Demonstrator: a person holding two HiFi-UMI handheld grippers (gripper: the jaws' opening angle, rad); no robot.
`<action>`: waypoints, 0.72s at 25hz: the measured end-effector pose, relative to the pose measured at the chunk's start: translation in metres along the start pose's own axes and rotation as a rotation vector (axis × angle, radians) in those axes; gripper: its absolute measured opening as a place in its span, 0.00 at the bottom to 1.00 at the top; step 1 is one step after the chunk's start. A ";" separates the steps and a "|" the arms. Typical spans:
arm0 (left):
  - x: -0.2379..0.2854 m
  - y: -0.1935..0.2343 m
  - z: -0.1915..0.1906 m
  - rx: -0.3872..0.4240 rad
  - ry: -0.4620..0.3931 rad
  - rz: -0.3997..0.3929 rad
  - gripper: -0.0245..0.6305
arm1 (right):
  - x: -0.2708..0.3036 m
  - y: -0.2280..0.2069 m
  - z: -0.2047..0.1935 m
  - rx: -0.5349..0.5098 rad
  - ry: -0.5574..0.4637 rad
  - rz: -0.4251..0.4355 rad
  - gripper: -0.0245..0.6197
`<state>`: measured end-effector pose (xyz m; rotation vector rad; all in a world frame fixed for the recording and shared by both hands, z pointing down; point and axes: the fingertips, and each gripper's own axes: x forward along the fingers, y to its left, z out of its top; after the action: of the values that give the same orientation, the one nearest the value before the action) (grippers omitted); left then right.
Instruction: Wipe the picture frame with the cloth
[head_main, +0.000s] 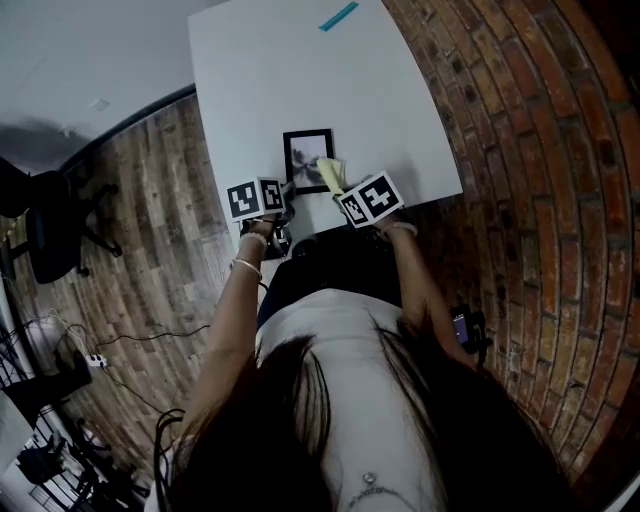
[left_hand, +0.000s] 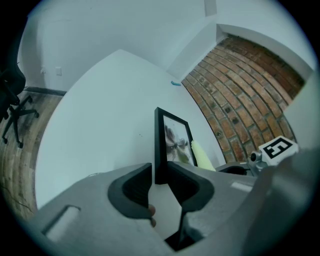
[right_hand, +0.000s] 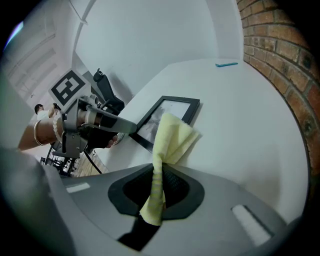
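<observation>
Black and rectangular, the one picture frame (head_main: 308, 160) sits near the near edge of a smooth white table (head_main: 260, 80), with a grey-toned floral print behind its glass. The left gripper (left_hand: 159, 176) has its two dark ribbed pads closed against the frame's near left corner, with the thin black edge caught between them. The right gripper (right_hand: 161, 187) is clamped tight on the single cloth (right_hand: 170, 137), a soft pale-yellow piece twisted into a narrow rope where the jaws pinch it and fanning out above into loose folds that rest against the frame's right side. One short teal strip of tape (head_main: 338, 16) lies at the table's far end. A rough red brick wall (head_main: 530, 150) runs along the right, wood-plank flooring (head_main: 150, 200) lies to the left, and one black office chair (head_main: 50, 225) stands on it.
</observation>
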<state>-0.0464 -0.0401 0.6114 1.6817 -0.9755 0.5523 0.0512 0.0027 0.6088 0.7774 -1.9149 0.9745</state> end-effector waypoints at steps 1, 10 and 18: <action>0.000 0.000 0.000 0.001 -0.001 0.000 0.19 | 0.000 0.000 -0.001 0.000 0.001 0.002 0.09; 0.002 -0.002 -0.004 -0.010 0.004 0.011 0.19 | -0.002 -0.003 -0.003 -0.005 0.000 -0.010 0.09; 0.003 -0.004 -0.007 -0.056 -0.025 0.006 0.19 | 0.002 0.003 -0.001 -0.033 0.004 0.009 0.10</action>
<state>-0.0406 -0.0341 0.6138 1.6396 -1.0052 0.5048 0.0486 0.0049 0.6102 0.7482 -1.9275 0.9473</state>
